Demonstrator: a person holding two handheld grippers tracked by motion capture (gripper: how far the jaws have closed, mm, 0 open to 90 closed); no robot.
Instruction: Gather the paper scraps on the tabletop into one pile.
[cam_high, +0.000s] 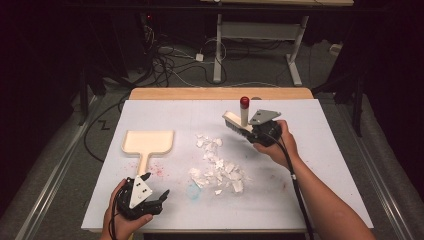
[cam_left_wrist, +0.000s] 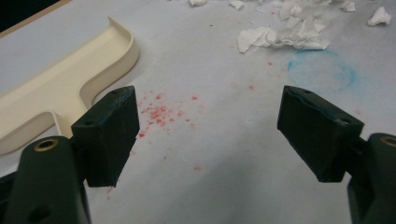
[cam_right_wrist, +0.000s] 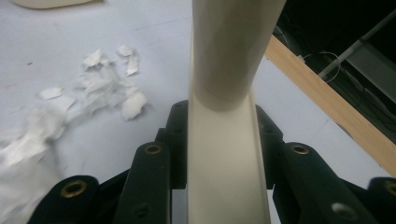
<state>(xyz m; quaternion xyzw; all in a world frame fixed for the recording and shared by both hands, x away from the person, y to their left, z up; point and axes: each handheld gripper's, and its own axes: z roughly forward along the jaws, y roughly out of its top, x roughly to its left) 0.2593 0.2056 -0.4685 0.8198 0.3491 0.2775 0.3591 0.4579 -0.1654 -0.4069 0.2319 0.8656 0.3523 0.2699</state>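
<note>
Risk first: right tongs (cam_high: 253, 131) were clamped on the cream brush (cam_high: 239, 120), which sat just above the table (cam_high: 325, 165) beyond the far right edge of the paper scraps (cam_high: 218, 167); a hard or fast sweep from there could have flung the light scraps past the dustpan (cam_high: 149, 142) or off the table edge. Dustpan lay flat and unheld at left, well apart from the pile, so scraps pushed against it would likely have shoved it back rather than loaded it. Left tongs (cam_high: 155, 189) stood wide apart and empty just short of its handle; if they missed that grab, nothing would have braced it. High view gave the full layout: brush, pile, dustpan in a line. Left gripper view added the red specks (cam_left_wrist: 161, 114) and a blue ring stain (cam_left_wrist: 322, 70) by the pan rim (cam_left_wrist: 119, 44). Right gripper view showed the brush shaft (cam_right_wrist: 229, 154) pinched square between the pads
</note>
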